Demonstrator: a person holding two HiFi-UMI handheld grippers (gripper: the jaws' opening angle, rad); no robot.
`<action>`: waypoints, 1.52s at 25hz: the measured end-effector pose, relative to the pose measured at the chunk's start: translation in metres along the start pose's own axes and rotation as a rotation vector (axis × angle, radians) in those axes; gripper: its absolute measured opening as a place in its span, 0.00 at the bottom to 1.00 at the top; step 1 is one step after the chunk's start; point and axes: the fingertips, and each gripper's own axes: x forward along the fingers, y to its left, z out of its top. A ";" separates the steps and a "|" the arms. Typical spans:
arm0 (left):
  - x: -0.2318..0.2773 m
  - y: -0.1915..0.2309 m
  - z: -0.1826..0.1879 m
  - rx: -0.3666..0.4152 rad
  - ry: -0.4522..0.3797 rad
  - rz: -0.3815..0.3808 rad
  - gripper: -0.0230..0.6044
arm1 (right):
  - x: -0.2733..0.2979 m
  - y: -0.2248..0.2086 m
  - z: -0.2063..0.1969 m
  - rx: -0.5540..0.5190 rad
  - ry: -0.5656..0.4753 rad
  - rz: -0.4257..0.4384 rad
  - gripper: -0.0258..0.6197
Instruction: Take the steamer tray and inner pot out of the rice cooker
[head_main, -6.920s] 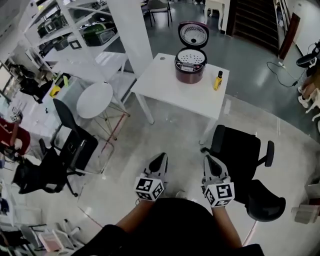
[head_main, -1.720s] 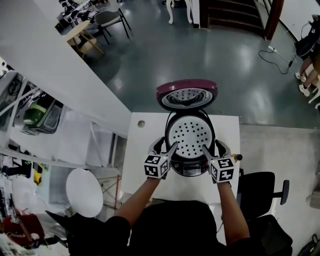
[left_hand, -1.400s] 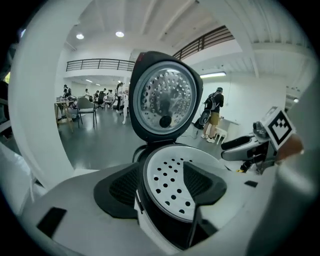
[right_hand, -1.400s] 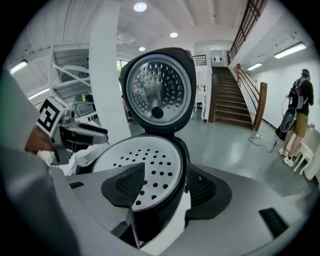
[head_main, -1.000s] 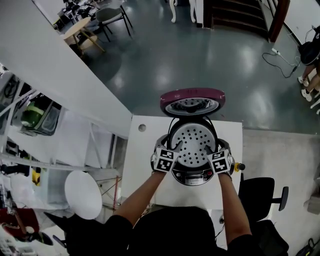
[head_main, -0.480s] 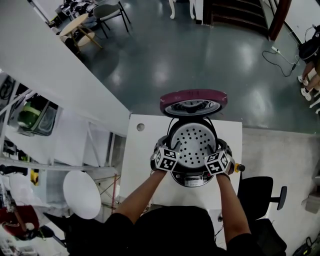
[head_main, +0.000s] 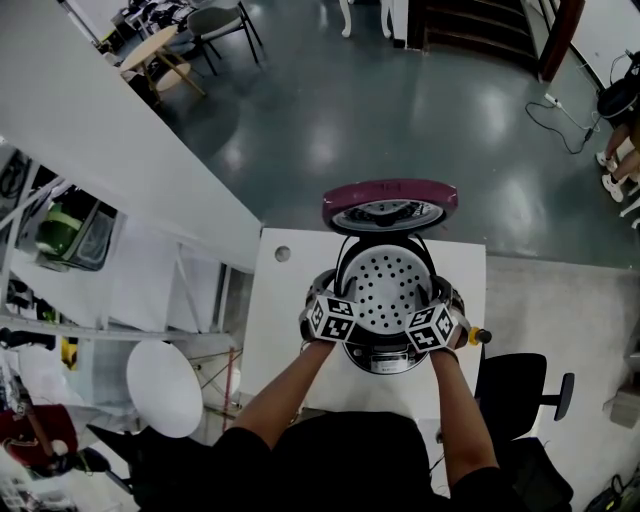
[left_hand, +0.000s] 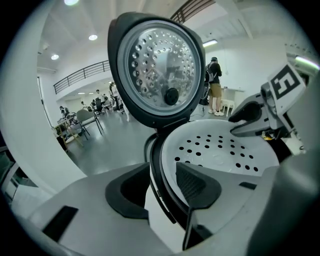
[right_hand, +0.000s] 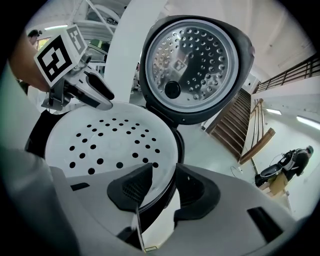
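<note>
— Can you see the inner pot?
— No, the steamer tray (head_main: 385, 290) covers it completely.
— Is the right gripper (right_hand: 164, 172) gripping?
— Its jaws have just been closing with the tray's rim between them, but I can't tell whether the pads press it. From above, its marker cube hides them.
— And that yellow thing (head_main: 481, 336) beside it?
— It's mostly behind the gripper, only one end pokes out, too small to name
</note>
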 end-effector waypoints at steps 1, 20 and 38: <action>-0.002 0.001 0.001 -0.001 -0.005 0.005 0.28 | -0.002 -0.001 0.003 -0.009 -0.006 -0.010 0.25; -0.024 -0.012 0.024 -0.080 -0.091 0.003 0.12 | -0.005 -0.006 -0.011 0.075 0.050 -0.012 0.19; -0.053 -0.014 0.044 -0.095 -0.187 0.015 0.11 | -0.013 -0.006 -0.012 0.266 0.050 0.060 0.17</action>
